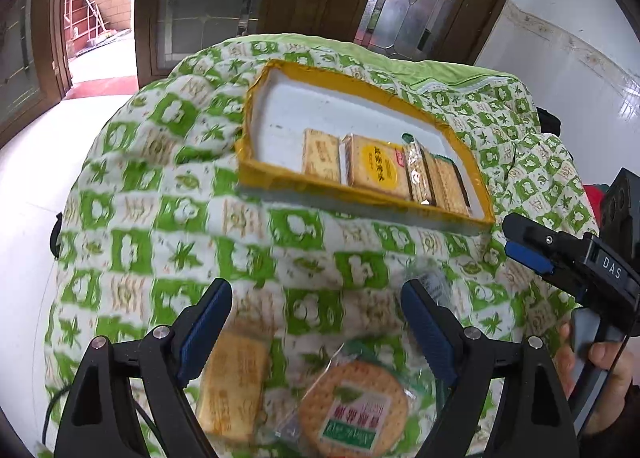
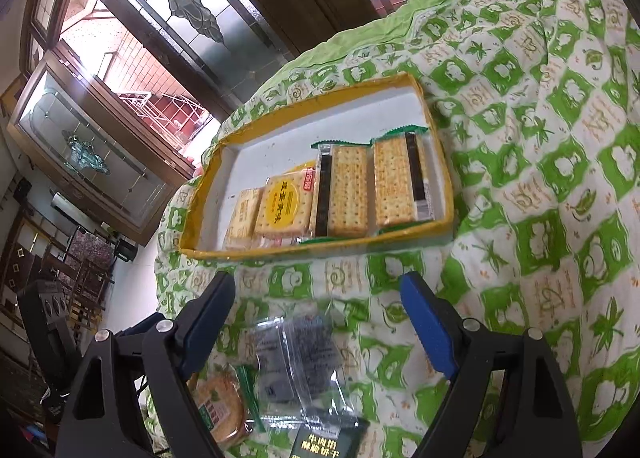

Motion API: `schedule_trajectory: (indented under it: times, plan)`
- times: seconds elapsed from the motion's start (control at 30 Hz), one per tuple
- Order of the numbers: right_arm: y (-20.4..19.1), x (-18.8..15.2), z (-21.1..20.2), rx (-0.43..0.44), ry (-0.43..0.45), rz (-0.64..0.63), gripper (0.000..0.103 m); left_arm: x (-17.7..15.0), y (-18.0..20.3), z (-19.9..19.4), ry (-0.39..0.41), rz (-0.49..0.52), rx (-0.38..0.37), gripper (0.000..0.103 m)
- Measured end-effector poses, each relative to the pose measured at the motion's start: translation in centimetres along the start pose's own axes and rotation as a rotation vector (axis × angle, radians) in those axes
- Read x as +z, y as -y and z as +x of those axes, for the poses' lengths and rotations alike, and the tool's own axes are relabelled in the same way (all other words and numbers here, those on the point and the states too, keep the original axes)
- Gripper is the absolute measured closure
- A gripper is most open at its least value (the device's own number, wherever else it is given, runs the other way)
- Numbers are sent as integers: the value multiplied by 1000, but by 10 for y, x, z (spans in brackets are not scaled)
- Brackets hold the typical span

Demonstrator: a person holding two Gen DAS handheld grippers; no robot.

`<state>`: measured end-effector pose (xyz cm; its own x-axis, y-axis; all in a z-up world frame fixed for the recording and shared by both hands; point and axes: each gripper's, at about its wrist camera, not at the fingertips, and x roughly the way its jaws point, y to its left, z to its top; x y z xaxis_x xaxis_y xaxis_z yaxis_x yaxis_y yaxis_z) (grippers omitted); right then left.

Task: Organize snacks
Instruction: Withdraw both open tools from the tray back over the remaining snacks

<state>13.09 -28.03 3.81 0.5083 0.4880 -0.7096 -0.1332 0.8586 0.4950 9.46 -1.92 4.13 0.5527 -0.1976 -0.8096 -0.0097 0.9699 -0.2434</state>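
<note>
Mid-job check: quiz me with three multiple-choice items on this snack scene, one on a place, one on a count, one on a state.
1. Where is the round cracker pack?
A. in the tray
B. on the cloth, outside the tray
C. on the floor

2. How many packs lie in the tray?
A. two
B. four
C. seven

3. The left gripper is:
A. open, empty
B. shut on a pack
C. shut, empty

Answers:
1 B, it lies on the cloth near the fingers.
2 B, four packs sit side by side.
3 A, its fingers stand apart, gripping nothing.
</note>
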Motion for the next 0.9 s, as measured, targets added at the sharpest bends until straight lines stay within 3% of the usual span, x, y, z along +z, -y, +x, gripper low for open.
schedule_trajectory:
  times: [0.27,0.9]
  plan:
    - [-7,-19,-4,0,-24,-27,18,-28,-11,-5,-30,-32,-13,14]
    - [-14,-53,0,15,-112,-78,18,-67,5,-19,-73,43,-65,14]
